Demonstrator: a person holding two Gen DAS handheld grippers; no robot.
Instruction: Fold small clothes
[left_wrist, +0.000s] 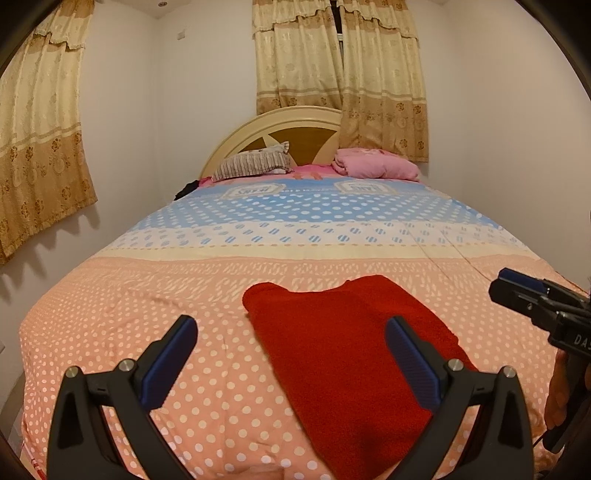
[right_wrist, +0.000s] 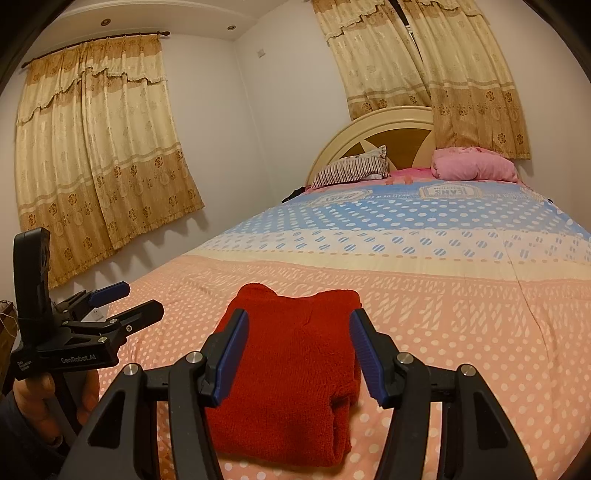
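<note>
A red knitted garment (left_wrist: 343, 354) lies folded into a thick rectangle on the near end of the bed; it also shows in the right wrist view (right_wrist: 291, 373). My left gripper (left_wrist: 291, 332) is open and empty, hovering above the garment's left edge. It also shows from the side in the right wrist view (right_wrist: 142, 297), left of the garment. My right gripper (right_wrist: 297, 325) is open and empty, held above the garment with its fingers to either side. Its tip shows in the left wrist view (left_wrist: 517, 282) at the right.
The bed has a peach, cream and blue polka-dot bedspread (left_wrist: 184, 280). A striped pillow (left_wrist: 255, 164) and a pink pillow (left_wrist: 376, 162) lie by the headboard (left_wrist: 280, 125). Curtains (right_wrist: 99, 147) hang on the left wall and behind the headboard.
</note>
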